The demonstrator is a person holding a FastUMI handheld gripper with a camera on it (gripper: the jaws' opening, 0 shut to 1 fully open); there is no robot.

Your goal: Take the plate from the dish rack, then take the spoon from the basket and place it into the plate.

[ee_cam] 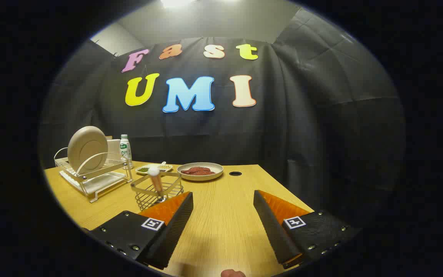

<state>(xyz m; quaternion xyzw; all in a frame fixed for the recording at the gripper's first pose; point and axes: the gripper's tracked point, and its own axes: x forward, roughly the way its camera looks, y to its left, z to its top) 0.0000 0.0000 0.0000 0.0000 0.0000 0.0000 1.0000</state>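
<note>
A light wood-grain desk (221, 215) runs across the lower half of the frame, its far edge meeting the black cloth wall (321, 127) of the booth. Above the cloth, a pale wall and ceiling show at the top, with a bright lamp (175, 3) at the very top centre. A small round hole (235, 173) sits in the desk near its far edge.

The gripper (223, 211) is at the bottom centre, its fingers (177, 219) wide apart with nothing between them, only bare desk.

At the middle left, the white dish rack (94, 179) stands on the desk with the beige plate (87, 148) upright in it. A clear bottle (125, 151) stands just behind the rack. The wire basket (156, 190) sits just ahead of the left finger, right of the rack, and the spoon (155, 181) stands in it, round end up. Beyond the basket lies a small flat tray (153, 168) with bits of food, and to its right a shallow bowl (200, 171) holding something dark red.
</note>
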